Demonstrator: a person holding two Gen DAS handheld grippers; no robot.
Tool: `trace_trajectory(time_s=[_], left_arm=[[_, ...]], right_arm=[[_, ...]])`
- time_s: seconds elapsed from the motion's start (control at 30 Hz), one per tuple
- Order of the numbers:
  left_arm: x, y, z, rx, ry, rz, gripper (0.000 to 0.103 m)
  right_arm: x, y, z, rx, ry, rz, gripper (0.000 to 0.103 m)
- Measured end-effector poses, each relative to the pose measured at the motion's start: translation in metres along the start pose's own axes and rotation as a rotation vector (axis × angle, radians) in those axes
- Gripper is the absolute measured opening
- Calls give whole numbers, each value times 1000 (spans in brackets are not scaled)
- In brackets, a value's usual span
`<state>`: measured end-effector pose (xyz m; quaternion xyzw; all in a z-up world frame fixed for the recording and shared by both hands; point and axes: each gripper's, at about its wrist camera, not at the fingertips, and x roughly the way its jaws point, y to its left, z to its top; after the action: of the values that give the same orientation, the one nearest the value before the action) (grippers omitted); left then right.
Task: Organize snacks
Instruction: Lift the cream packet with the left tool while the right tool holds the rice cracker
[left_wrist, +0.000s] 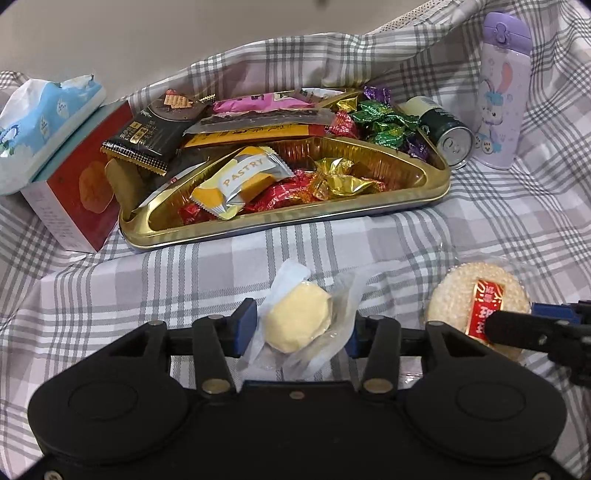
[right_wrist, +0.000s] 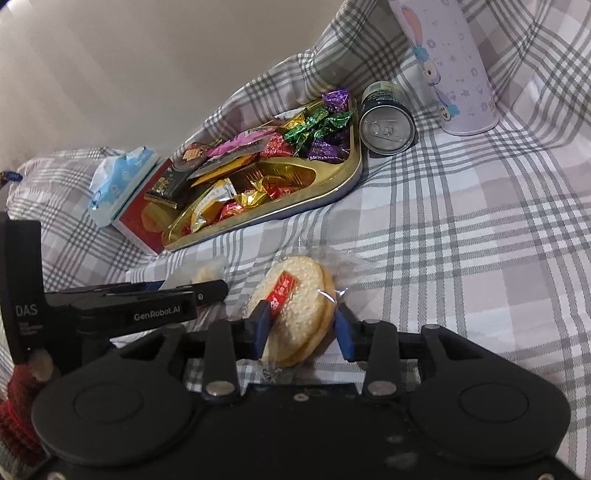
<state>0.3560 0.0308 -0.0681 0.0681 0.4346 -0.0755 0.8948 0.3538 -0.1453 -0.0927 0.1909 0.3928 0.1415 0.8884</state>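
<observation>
My left wrist view shows a pale yellow pastry (left_wrist: 297, 319) in a crinkled clear wrapper, lying on the checked cloth (left_wrist: 207, 266) between the blue pads of my left gripper (left_wrist: 299, 328); the jaws stand wide and neither pad presses on it. My right wrist view shows that pastry only as a sliver behind the left gripper's black finger. It shows instead the round rice crackers (right_wrist: 295, 310), grainy, stacked as a pair in clear film with a red label, tilted on edge between the pads of my right gripper (right_wrist: 301, 332). The left pad touches the stack, the right pad meets only film, so the jaws are partly apart, no firm grip. Beyond, toward the cloth's far edge, sits the gold foil-lined tray (left_wrist: 280, 225) heaped with shiny wrapped candies (left_wrist: 384, 122).
</observation>
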Motion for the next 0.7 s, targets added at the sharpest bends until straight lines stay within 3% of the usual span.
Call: trace_trajectory(time_s=[0.17, 0.43, 0.7], left_arm=[[0, 4, 0, -34, -9, -16, 54], [0, 7, 1, -24, 1, -43, 53], [-10, 16, -4, -65, -19, -87, 52]], right_arm=[[3, 12, -2, -26, -21, -54, 46], [9, 16, 3, -56, 12, -54, 50], [1, 16, 3, -68, -38, -29, 37]])
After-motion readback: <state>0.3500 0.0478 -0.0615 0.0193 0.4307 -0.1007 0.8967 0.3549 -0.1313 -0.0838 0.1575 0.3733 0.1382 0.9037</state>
